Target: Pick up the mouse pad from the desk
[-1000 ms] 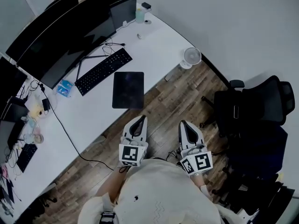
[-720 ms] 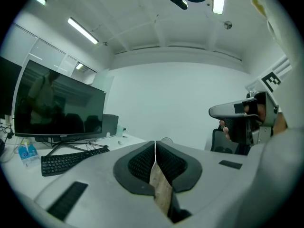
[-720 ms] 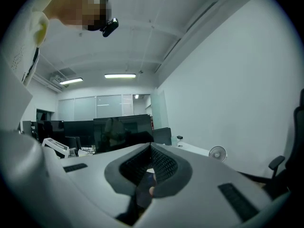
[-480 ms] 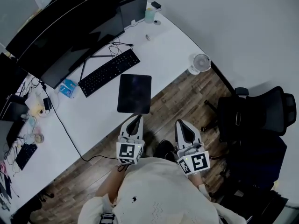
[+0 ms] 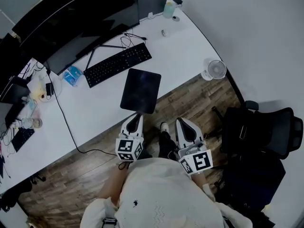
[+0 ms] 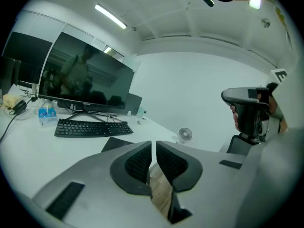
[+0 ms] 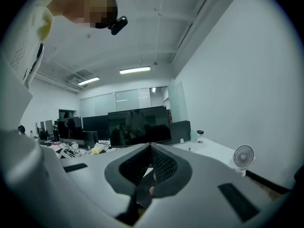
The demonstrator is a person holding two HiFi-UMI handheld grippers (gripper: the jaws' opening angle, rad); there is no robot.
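Right now the left gripper (image 5: 136, 119) and right gripper (image 5: 183, 123) are closed, empty, presumably pre-approach; the mouse pad (image 5: 141, 90) lies flat at the desk (image 5: 95, 110) edge just ahead of the left one.

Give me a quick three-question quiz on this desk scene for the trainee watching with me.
1. True or false: the left gripper is holding the dark rectangular mouse pad.
2. Multiple choice: what lies just beyond the pad on the white desk, towards the monitors?
A) a black keyboard
B) an open book
C) a red mug
3. Short answer: the small white fan is on the same side as which gripper?

Key
1. False. Nothing is between its jaws, and the pad lies flat on the desk ahead of it.
2. A.
3. The right gripper.
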